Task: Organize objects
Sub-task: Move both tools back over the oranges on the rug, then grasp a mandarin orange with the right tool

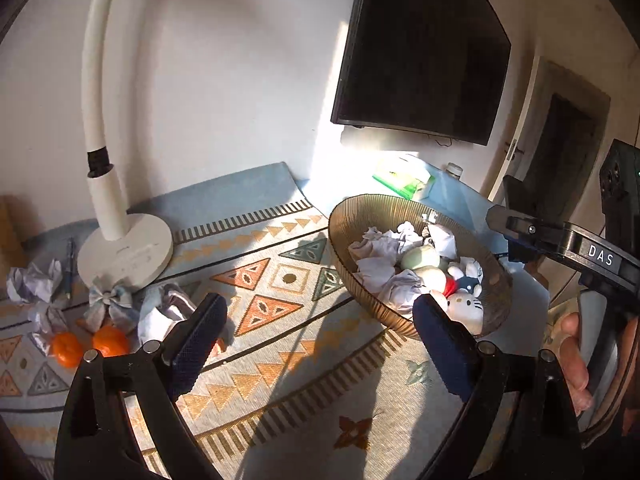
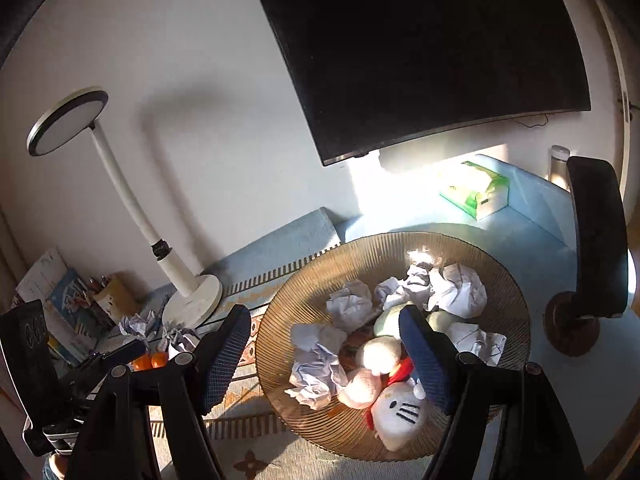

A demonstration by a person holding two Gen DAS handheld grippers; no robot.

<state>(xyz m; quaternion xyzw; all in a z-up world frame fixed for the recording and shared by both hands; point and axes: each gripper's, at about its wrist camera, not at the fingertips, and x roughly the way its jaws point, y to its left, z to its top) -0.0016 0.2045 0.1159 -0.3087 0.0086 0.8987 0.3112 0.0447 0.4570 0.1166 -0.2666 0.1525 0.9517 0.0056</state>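
The desk [image 1: 472, 200] has a pale blue top, and most of it lies under a woven runner [image 1: 280, 320] patterned with orange and teal triangles. Strong sunlight falls across the far edge, where a green tissue pack [image 2: 476, 192] lies just beside the white wall [image 1: 224, 80]. A dark screen [image 2: 432, 48] hangs on that wall above the far edge.

A ribbed amber bowl [image 2: 320, 272] stands on the runner toward the right end of the desk. It holds crumpled paper balls [image 2: 348, 304], a white cat plush [image 2: 400, 412] with a red bow and other soft toys. A white gooseneck lamp [image 1: 124, 252] stands by its round base toward the far left. Near the base lie more paper wads [image 1: 34, 282], a pen [image 1: 69, 268] and two tangerines [image 1: 110, 340], close to the near left edge. Books and a pencil holder [image 2: 114, 298] sit at the far left corner.

The left hand-held gripper [image 1: 320, 340] hovers over bare runner with jaws spread wide and nothing between them. The right hand-held gripper [image 2: 324, 360] hangs above the bowl, jaws well apart and gripping nothing, the plush showing below the gap. Fingers [image 1: 576, 364] of the person show at the right edge of the left view.
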